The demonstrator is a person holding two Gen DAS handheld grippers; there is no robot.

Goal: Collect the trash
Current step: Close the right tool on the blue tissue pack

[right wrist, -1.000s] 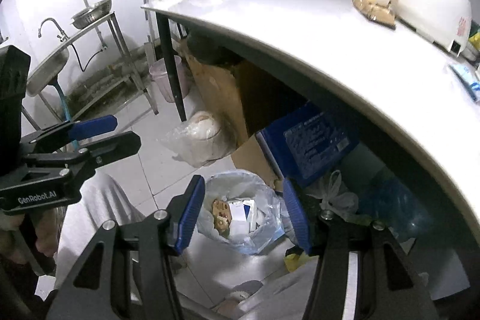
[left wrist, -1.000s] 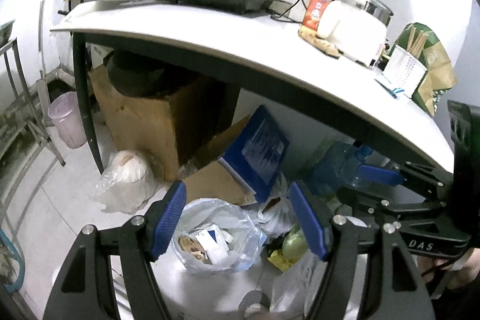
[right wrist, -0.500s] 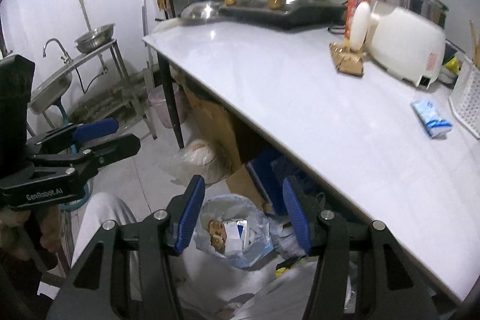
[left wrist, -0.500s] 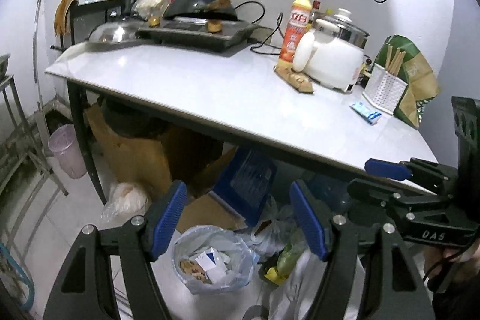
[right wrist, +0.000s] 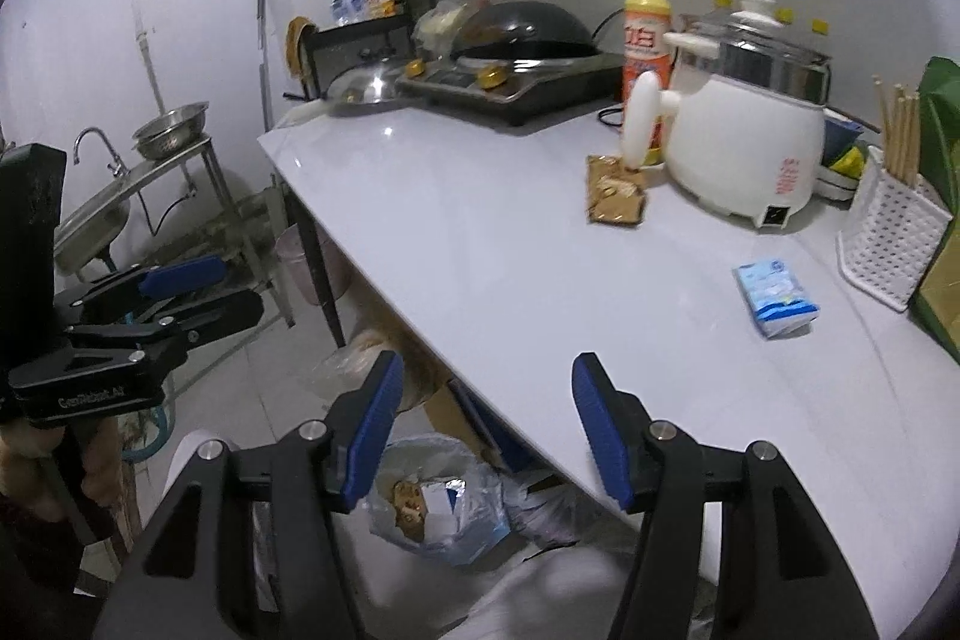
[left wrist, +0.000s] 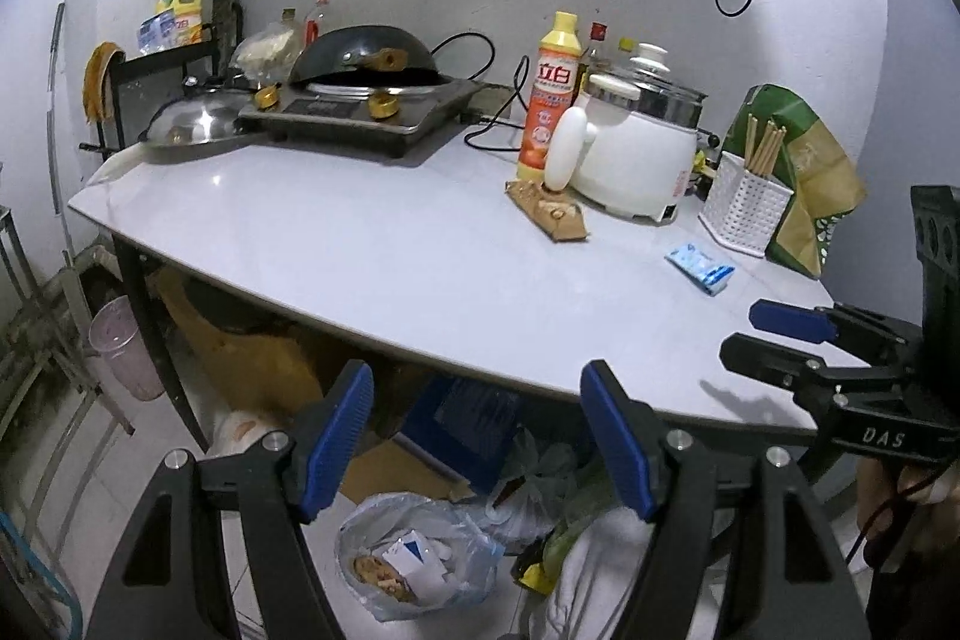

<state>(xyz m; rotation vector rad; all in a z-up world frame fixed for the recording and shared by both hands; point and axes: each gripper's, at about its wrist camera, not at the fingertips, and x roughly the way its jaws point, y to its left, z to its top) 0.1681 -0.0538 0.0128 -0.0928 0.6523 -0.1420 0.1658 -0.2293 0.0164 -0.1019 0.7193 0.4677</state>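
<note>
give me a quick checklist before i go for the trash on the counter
1. Left gripper empty, jaws apart: ok.
2. Right gripper empty, jaws opening, nothing between them: ok.
3. Brown wrapper in plain view on the white table, touching the white handle beside the cooker: ok, but tight.
4. Blue packet lies free, apart from the chopstick holder: ok.
5. Trash bag on the floor, mouth open: ok.
6. Whether either packet is empty: cannot tell.
</note>
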